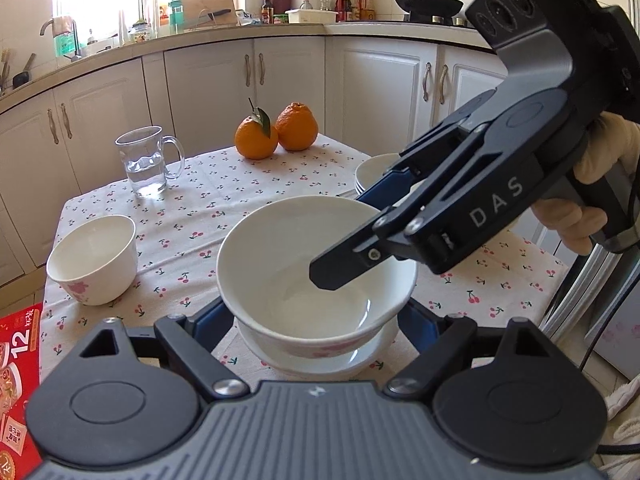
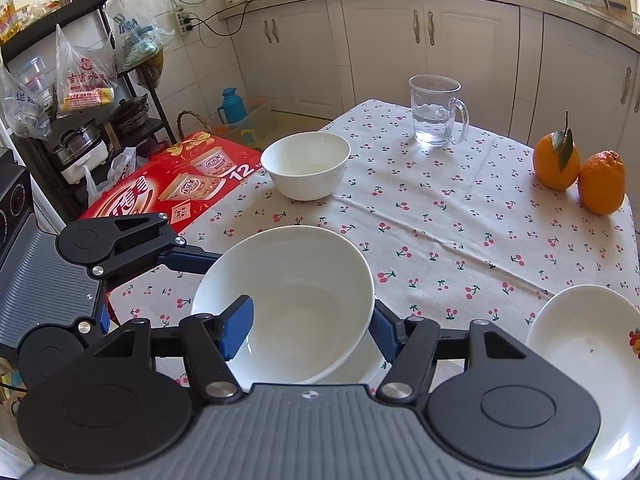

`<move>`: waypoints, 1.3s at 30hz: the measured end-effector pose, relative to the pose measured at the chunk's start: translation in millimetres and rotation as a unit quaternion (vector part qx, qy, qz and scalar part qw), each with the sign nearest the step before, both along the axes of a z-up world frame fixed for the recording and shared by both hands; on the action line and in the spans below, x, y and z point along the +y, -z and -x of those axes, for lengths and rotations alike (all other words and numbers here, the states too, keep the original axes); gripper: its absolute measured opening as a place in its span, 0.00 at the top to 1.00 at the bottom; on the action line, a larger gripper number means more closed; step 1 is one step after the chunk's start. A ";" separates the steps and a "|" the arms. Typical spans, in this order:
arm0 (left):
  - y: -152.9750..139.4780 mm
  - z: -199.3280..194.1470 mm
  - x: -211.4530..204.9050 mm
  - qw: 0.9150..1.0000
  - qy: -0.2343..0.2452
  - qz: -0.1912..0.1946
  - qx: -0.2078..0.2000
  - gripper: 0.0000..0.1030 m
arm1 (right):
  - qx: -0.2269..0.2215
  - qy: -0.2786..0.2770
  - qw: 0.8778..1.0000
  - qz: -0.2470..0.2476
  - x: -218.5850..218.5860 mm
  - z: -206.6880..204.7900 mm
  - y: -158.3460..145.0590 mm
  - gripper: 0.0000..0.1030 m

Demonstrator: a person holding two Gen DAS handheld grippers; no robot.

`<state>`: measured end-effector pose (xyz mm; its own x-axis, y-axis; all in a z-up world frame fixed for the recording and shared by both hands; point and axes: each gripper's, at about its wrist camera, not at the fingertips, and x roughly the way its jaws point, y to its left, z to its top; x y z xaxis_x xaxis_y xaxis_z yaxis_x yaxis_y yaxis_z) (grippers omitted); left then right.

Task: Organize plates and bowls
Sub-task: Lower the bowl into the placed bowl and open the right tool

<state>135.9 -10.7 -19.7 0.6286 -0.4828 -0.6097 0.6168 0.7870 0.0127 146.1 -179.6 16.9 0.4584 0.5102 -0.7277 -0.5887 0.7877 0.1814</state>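
White bowl [image 2: 286, 304] is clamped by its rim in my right gripper [image 2: 308, 330], left of the plates [image 2: 592, 356]; my left gripper [image 1: 316, 334] stands released around it.

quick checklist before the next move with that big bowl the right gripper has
1. Right gripper shut on the big bowl, one pad inside the rim, one outside: ok.
2. Big bowl level: not ok, it tilts in the right wrist view.
3. Big bowl sits over another bowl or plate beneath it; whether it is fully seated: cannot tell.
4. Left gripper open, its fingers either side of the stack, not pressing on it: ok.
5. Small bowl alone on the tablecloth, upright, nothing around it: ok.
6. Glass mug with water and the oranges stand well away from the bowls: ok.
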 end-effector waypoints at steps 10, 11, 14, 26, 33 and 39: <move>7.6 -5.1 -4.7 1.000 0.001 -0.011 0.013 0.14 | 0.010 0.006 1.000 -0.003 -5.2 -4.0 11.4 0.34; 8.0 -6.0 -5.3 1.000 0.001 -0.012 0.014 0.14 | 0.010 0.005 1.000 -0.002 -5.0 -4.3 12.6 0.34; 9.3 -6.9 -5.4 1.000 0.002 -0.014 0.015 0.14 | 0.012 0.004 1.000 0.001 -3.8 -5.4 15.3 0.34; 13.9 -9.7 -4.1 1.000 0.002 -0.009 0.023 0.11 | 0.015 0.005 1.000 0.007 -2.4 -6.6 23.5 0.32; 14.2 -4.8 -1.0 1.000 0.007 -0.007 0.018 0.07 | 0.007 0.005 1.000 0.007 -1.0 -2.7 22.1 0.10; 3.5 8.8 13.7 1.000 0.002 0.007 0.002 0.06 | -0.010 0.013 1.000 0.016 0.5 3.9 15.1 0.02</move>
